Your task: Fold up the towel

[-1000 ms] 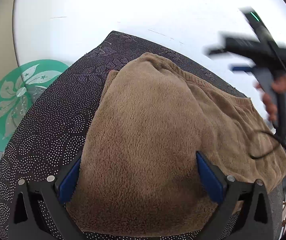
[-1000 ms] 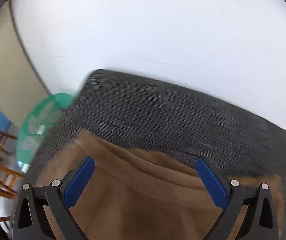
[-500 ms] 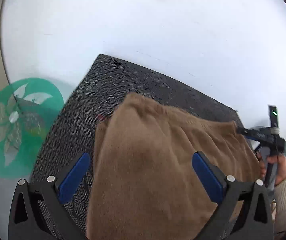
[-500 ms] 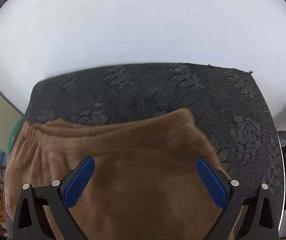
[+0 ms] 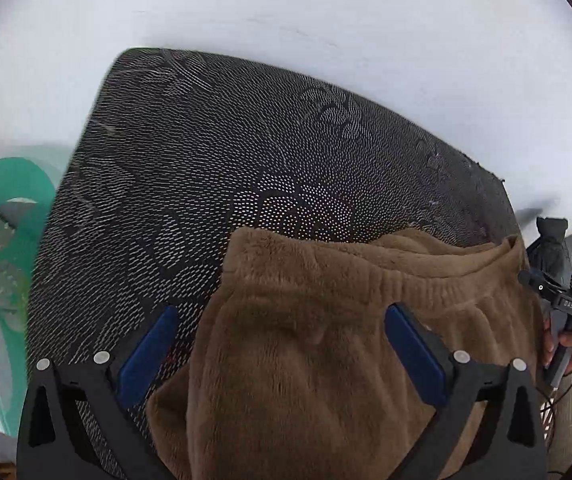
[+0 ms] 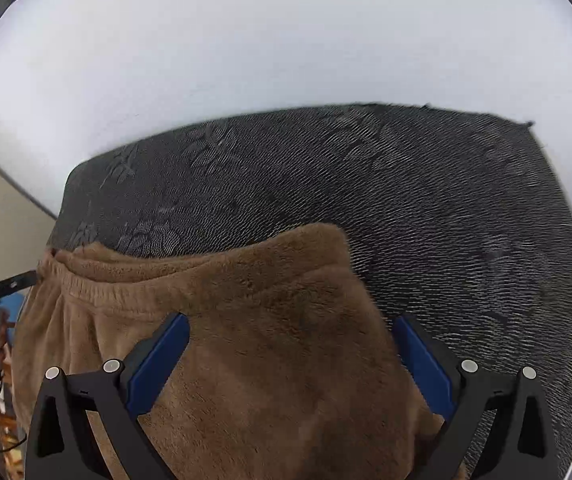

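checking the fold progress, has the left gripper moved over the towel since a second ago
Yes. The left gripper pulled back toward the towel's near left corner; more dark mat shows beyond it.

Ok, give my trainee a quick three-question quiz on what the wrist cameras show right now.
1. True or false: the brown towel lies on the dark patterned mat.
2. What colour are the pads of the right claw? A green, B blue, C red.
3. Fill in: beside the mat, at the left edge of the left wrist view, stands a round ____ table.

Key: 1 true; 2 B; 3 green.
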`<action>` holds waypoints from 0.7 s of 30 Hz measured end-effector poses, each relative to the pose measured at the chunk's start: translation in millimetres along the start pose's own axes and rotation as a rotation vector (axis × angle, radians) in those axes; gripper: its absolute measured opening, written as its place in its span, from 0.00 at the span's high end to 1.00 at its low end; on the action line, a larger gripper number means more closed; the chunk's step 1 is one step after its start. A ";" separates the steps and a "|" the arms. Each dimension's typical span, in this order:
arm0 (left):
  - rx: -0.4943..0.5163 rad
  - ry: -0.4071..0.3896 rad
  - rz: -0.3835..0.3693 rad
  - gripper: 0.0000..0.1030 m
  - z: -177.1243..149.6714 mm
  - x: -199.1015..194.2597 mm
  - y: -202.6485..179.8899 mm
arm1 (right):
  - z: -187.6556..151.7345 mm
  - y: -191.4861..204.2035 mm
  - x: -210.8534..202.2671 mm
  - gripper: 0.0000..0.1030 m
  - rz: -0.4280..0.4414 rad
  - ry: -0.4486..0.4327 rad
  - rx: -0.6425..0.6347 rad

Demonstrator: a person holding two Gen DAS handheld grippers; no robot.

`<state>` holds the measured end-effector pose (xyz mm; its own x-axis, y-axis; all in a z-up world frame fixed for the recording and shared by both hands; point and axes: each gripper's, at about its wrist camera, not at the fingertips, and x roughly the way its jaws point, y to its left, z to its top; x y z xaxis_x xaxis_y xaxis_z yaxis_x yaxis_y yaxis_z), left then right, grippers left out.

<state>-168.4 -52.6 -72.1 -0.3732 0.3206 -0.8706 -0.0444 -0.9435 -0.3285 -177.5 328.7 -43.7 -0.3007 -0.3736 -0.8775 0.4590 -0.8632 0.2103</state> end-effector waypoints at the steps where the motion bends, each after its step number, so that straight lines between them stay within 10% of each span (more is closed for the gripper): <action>1: 0.023 -0.014 0.011 0.00 -1.2 2.1 -2.7 | -0.4 2.5 5.2 0.18 -0.006 0.008 -0.013; 5: 0.093 -0.029 0.044 0.12 -5.5 4.1 -11.8 | -5.0 2.6 8.8 0.59 -0.013 -0.024 -0.001; 6: 0.091 -0.028 0.021 0.31 -6.7 1.8 -12.9 | -6.2 1.9 5.7 0.68 -0.007 -0.041 0.012; 8: 0.075 -0.033 -0.021 0.62 -9.3 -4.2 -14.6 | -7.6 3.0 -6.2 0.78 -0.015 -0.096 0.022; 11: 0.104 -0.076 0.032 0.71 -15.0 -13.3 -23.4 | -8.0 8.2 -31.1 0.82 -0.049 -0.198 0.013; 15: 0.123 -0.159 0.097 0.74 -23.2 -23.5 -31.2 | -4.6 19.6 -44.9 0.83 -0.174 -0.281 -0.028; 21: 0.076 -0.134 0.138 0.59 -28.9 -8.3 -16.5 | -7.3 2.5 13.6 0.83 -0.250 -0.141 0.016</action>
<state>-137.7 -37.2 -70.0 -0.5007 0.1782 -0.8471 -0.0520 -0.9830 -0.1761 -174.3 323.9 -58.2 -0.5164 -0.1909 -0.8348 0.3430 -0.9393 0.0026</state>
